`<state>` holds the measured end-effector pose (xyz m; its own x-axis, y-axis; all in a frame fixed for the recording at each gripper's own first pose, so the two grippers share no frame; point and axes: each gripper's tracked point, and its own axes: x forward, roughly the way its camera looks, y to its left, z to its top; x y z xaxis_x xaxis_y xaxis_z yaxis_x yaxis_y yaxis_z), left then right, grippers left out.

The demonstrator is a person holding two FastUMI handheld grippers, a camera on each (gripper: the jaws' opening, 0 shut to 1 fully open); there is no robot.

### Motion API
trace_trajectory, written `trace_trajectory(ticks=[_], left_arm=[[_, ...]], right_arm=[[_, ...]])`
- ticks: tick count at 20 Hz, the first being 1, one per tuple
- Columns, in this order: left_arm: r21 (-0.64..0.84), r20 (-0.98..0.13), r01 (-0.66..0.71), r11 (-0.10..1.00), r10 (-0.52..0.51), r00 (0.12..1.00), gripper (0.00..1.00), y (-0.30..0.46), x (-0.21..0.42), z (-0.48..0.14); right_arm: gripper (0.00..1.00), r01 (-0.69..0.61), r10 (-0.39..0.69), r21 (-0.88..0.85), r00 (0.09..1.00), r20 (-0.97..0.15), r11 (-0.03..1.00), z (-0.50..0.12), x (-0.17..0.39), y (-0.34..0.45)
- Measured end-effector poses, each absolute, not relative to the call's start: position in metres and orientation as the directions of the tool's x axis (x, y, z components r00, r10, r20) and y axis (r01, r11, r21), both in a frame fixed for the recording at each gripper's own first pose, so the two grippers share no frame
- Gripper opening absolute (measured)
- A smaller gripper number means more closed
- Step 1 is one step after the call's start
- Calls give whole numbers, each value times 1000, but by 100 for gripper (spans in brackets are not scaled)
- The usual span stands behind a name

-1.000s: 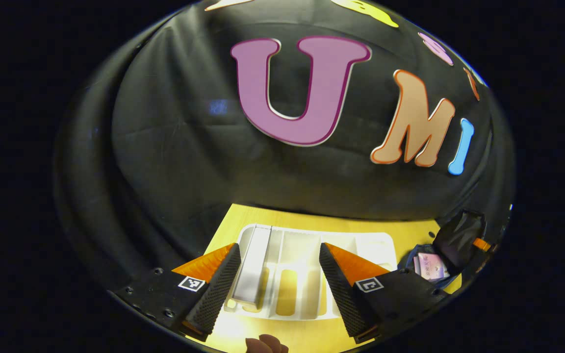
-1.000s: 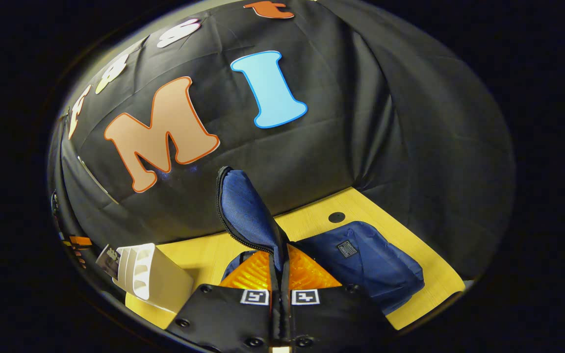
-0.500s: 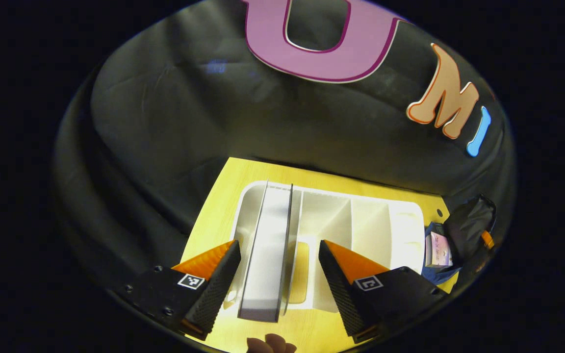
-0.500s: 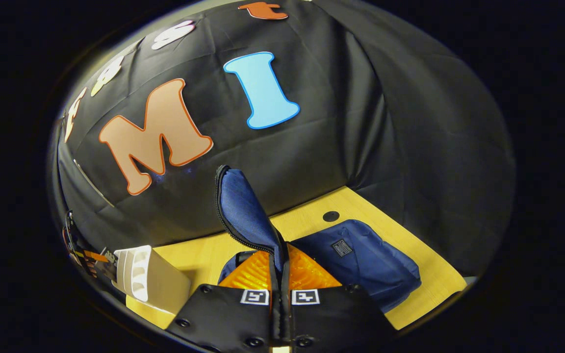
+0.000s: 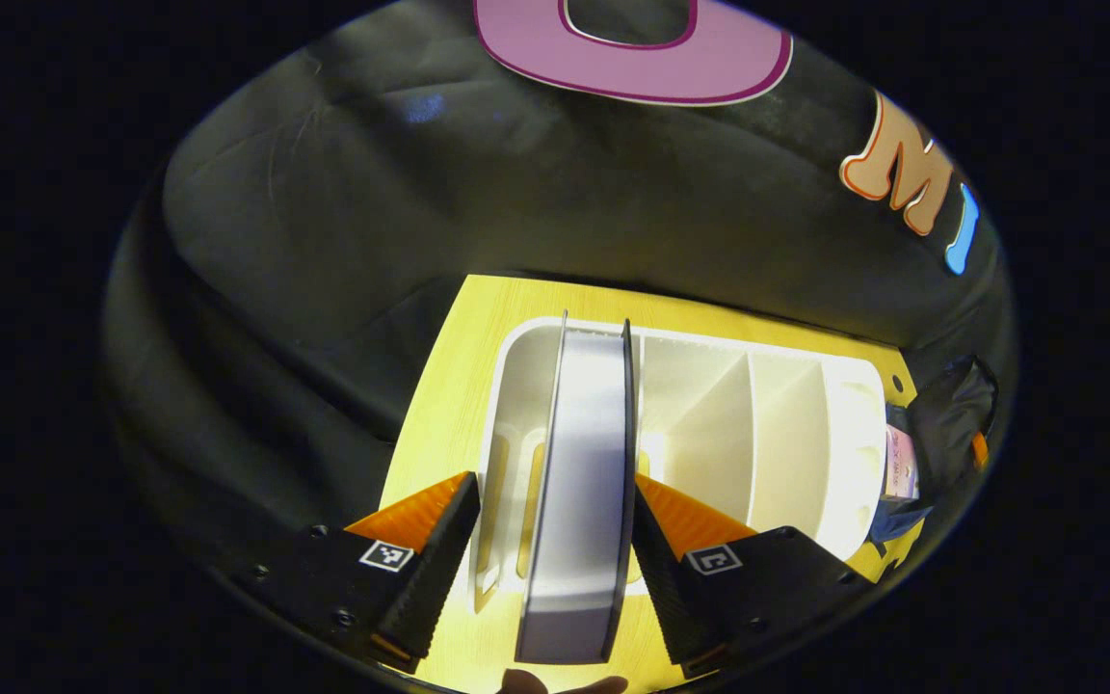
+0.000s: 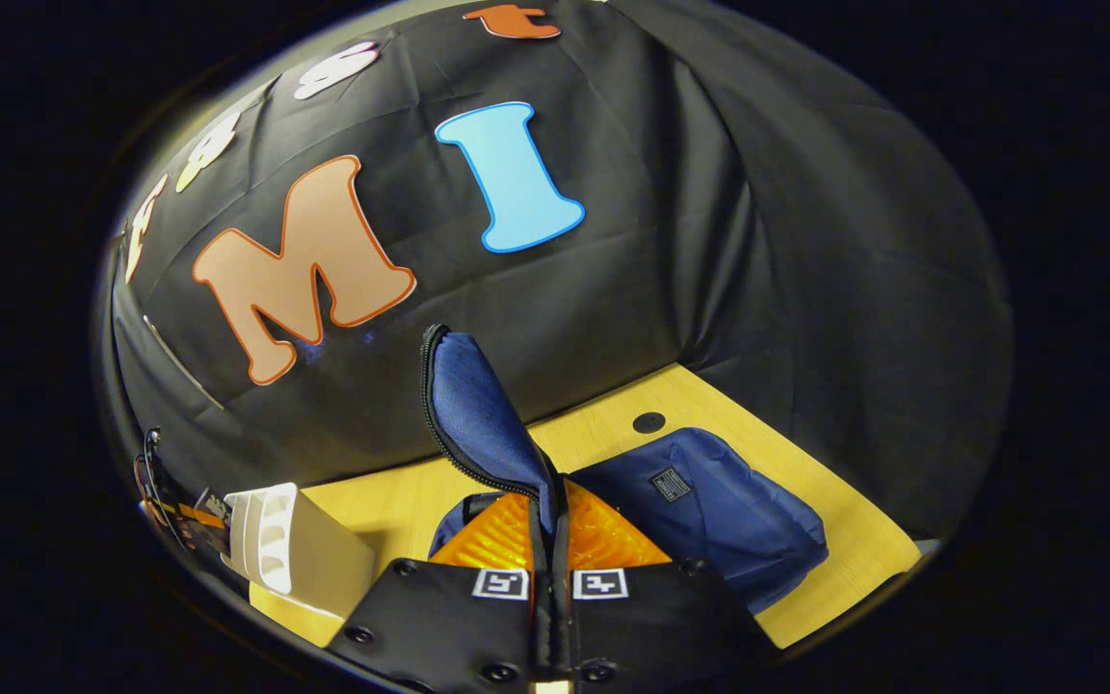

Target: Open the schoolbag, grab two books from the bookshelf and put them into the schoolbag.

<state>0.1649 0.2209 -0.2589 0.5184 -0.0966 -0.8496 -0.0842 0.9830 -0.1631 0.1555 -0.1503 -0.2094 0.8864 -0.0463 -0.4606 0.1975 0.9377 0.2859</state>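
Left gripper view: the left gripper [image 5: 545, 549] points down and forward over a white bookshelf [image 5: 786, 434] that lies at the centre of the frame on a yellow wooden table [image 5: 444, 386]. Its jaws stand wide, one finger on each side of a book [image 5: 579, 482] that stands on edge in the second slot from the left. The right-hand finger [image 5: 656, 569] lies just against the book's cover; the left-hand finger stands apart from it, with a gap between. The book's page edge faces the camera, pale grey; no title readable. Square black-and-white markers sit on both finger bases. At the right edge of the frame, past the bookshelf, a second book [image 5: 900, 465] with a pink cover sits in the open blue schoolbag [image 5: 892, 516]; its print is too small to read.

Right gripper view: the right gripper [image 6: 550, 525] sits at bottom centre, jaws pinched together on the schoolbag's flap [image 6: 473, 414], which rises upright with its zipper edge on the left. The bag's body lies to the right on the table, carrying a small dark label [image 6: 669, 484], illegible. The bookshelf appears at lower left.
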Motion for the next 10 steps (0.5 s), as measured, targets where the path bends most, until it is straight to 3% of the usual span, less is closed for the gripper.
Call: trace_trajectory(ticks=[3, 5, 6, 10], left_arm=[[-130, -871, -75, 989, -78, 486, 83, 228, 162, -263], [-111, -884, -68, 991, -68, 463, 70, 232, 161, -269], [-112, -888, -69, 991, -69, 455, 43, 228, 160, -268], [-91, -895, -53, 994, -58, 441, 38, 227, 159, -267]], right_arm=[[3, 203, -49, 291, 886, -461, 935, -209, 157, -152], [7, 206, -52, 287, 884, -465, 935, -210, 157, -153], [7, 207, -54, 286, 884, -464, 936, -210, 156, -153], [3, 206, -54, 284, 885, -463, 936, -210, 156, -153]])
